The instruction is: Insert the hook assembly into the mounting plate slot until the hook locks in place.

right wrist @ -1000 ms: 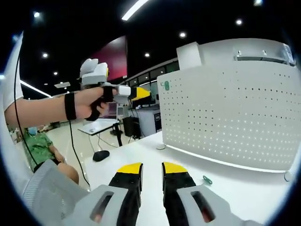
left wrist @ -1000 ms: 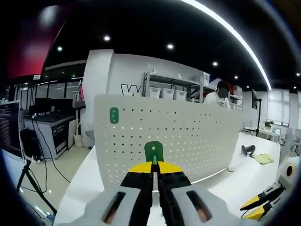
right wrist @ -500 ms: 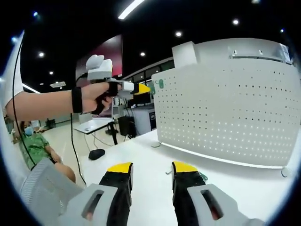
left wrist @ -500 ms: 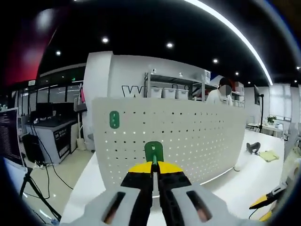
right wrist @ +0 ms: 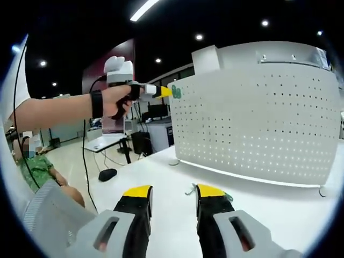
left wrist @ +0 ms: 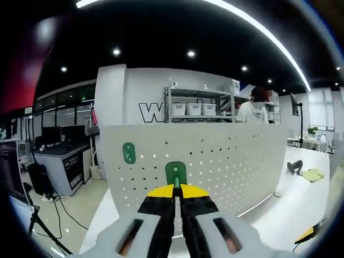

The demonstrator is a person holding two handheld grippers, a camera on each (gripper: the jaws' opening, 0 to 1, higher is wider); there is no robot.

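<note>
Carrying green hook (left wrist: 176, 173), clamped in left claw (left wrist: 176, 189), toward pegboard (left wrist: 215, 161) on tabletop (right wrist: 279, 209). Right claw (right wrist: 171, 191) parted, idle. Next: align hook with slot, press until locked.

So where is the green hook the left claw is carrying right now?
In the left gripper view, the green hook sticks up from the shut left claw, in front of the white pegboard, right of another green hook already mounted there.

My left gripper (left wrist: 176, 192): pale grey body, black jaws capped yellow, amber inset on each side. My right gripper (right wrist: 171, 194): same build and colours. Above the right gripper, my hand (right wrist: 117, 100) with a black wrist strap (right wrist: 97, 104), white sleeve (right wrist: 13, 88) and a thin black cable.
</note>
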